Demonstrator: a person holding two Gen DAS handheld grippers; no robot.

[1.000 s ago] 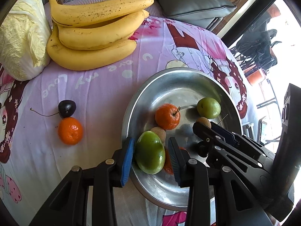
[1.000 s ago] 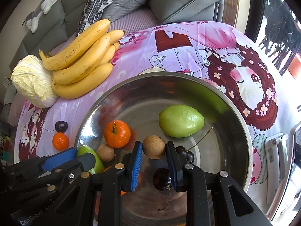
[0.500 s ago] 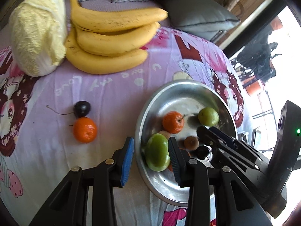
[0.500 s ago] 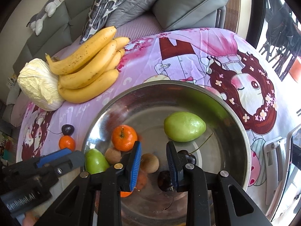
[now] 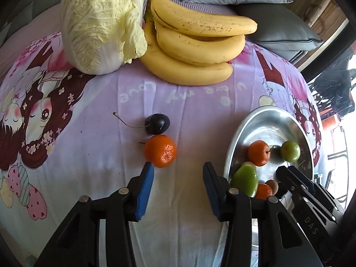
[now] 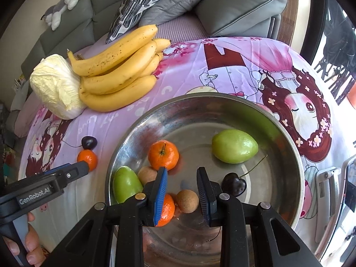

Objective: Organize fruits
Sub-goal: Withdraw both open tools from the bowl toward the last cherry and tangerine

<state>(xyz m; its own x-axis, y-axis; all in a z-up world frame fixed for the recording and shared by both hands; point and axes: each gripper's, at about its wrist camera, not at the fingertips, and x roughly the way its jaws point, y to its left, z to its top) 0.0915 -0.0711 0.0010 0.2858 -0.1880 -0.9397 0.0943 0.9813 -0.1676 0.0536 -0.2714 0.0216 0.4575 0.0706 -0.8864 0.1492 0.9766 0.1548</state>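
While the left tongs are gaping wide and gripping nothing, they are pointing at the loose mandarin lying on the cloth-covered surface, just ahead of the left blue pad. A dark cherry is touching the mandarin's far side, stem trailing left. Right tongs are also parted and empty, hanging over the steel bowl with a small brown fruit sitting between the pads, not visibly clamped.

Inside the bowl: 2 mandarins, 1 in the middle and 1 partly behind the right tongs' left pad, 2 green fruits, another brown fruit, and at least 1 cherry. Beyond, bananas and a cabbage are resting at the far edge, well apart from the tongs.

Step in hand, my read: the left side is going for the loose mandarin. To do it well, shift slightly left so the fruit is centering between both pads, come down low around its widest part, and close gently since the skin is soft. Approach from the near side so the cherry is not getting nudged or rolled. Keep the right tongs parked to avoid a clash at the bowl rim.
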